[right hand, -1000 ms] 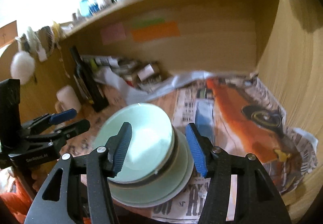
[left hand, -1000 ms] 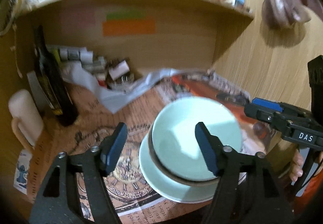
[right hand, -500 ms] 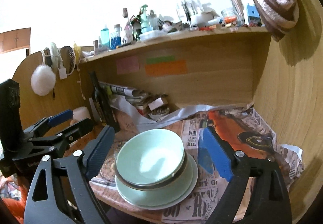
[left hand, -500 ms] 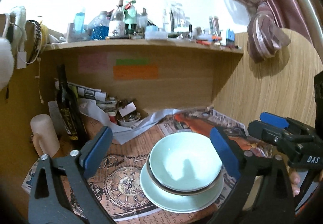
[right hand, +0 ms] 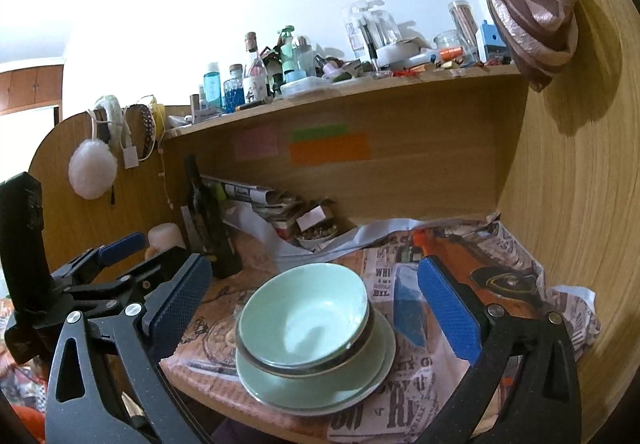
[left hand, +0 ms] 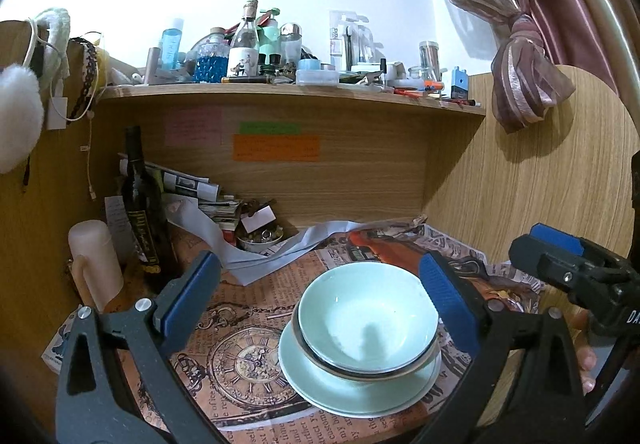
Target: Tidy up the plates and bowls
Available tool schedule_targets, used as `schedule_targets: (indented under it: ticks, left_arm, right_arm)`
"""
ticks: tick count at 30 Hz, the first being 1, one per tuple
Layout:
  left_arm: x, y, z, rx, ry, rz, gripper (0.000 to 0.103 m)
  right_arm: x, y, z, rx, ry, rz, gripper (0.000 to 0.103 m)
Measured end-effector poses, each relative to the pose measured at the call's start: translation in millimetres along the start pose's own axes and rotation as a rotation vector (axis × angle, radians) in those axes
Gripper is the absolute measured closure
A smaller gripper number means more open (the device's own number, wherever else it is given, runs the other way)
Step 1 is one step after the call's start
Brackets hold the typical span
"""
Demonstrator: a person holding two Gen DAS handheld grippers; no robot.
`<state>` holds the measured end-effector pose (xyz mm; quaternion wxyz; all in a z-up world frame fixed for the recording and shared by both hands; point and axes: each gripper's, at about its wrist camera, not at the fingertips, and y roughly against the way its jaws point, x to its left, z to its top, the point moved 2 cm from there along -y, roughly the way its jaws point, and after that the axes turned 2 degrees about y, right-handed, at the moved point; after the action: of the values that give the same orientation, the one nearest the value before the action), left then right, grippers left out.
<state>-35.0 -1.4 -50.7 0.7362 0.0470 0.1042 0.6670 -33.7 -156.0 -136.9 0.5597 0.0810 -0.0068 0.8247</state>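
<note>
The left gripper (left hand: 320, 304) and right gripper (right hand: 312, 304) both stand spread wide, gripping nothing. Between each one's fingers sits the green bowl (left hand: 368, 322) on its plate (left hand: 352, 388), resting upon newspaper (right hand: 400, 404) printed "WHI", "BIL".

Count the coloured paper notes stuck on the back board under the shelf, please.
3. The pink note is on the left, the green note is to its right, and the orange note is directly below the green one. None seems hidden.

left gripper (left hand: 320, 300) spread wide, right gripper (right hand: 316, 304) likewise
</note>
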Motion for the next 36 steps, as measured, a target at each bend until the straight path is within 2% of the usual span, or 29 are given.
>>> schedule_targets:
  ticks: [36]
  left_arm:
    - [-3.3, -1.7, -2.8, 0.007, -0.003, -0.013, 0.001]
  right_arm:
    - [6.6, 2.8, -2.7, -0.002, -0.001, 0.014, 0.000]
